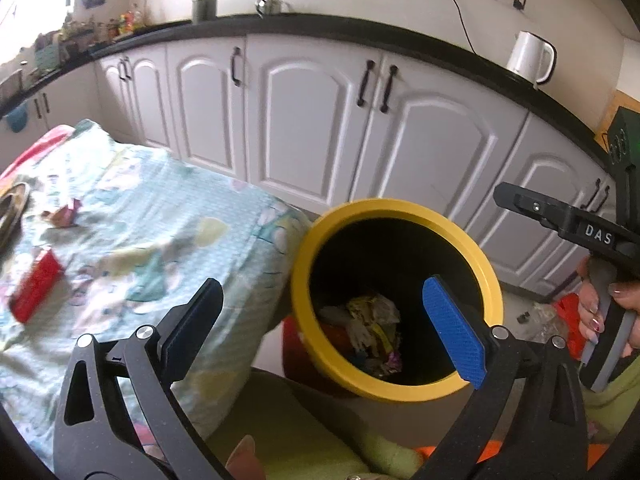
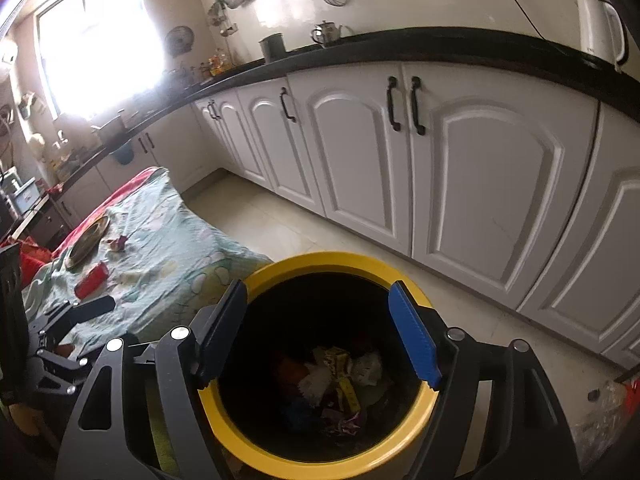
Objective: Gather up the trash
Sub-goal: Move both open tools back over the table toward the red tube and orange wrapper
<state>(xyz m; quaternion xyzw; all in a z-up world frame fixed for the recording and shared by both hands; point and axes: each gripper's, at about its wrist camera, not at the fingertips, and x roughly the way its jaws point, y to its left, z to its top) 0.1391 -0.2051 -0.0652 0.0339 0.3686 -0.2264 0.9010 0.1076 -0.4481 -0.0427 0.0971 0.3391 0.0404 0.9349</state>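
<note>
**Both tongs spread and empty above the yellow-rimmed bin**

The right tongs (image 2: 320, 336) hang directly over the round bin (image 2: 224, 436), their two flat rectangular pads spread wide with nothing between them; one pad is dark, the other ribbed blue plastic. Below and between the pads, at the bottom of the bin's black interior, lies a heap of crumpled trash (image 2: 340, 376): creased paper and shiny foil wrappers in yellow, white and purple. The bin's thick rim is smooth, glossy yellow.

The left tongs (image 1: 320, 332) are likewise spread and hold nothing. The bin (image 1: 400, 212) sits just ahead of them, toward their blue pad. To the side of their dark pad stretches the bench (image 1: 160, 216), draped in a soft, rumpled pastel cloth. On it, well apart from the tongs, rest a red rectangular packet (image 1: 36, 286), a small crinkled wrapper (image 1: 64, 214) and the edge of a round metal plate (image 1: 12, 208). Beyond stand smooth white panelled cabinets (image 1: 312, 128) with arched doors.
</note>
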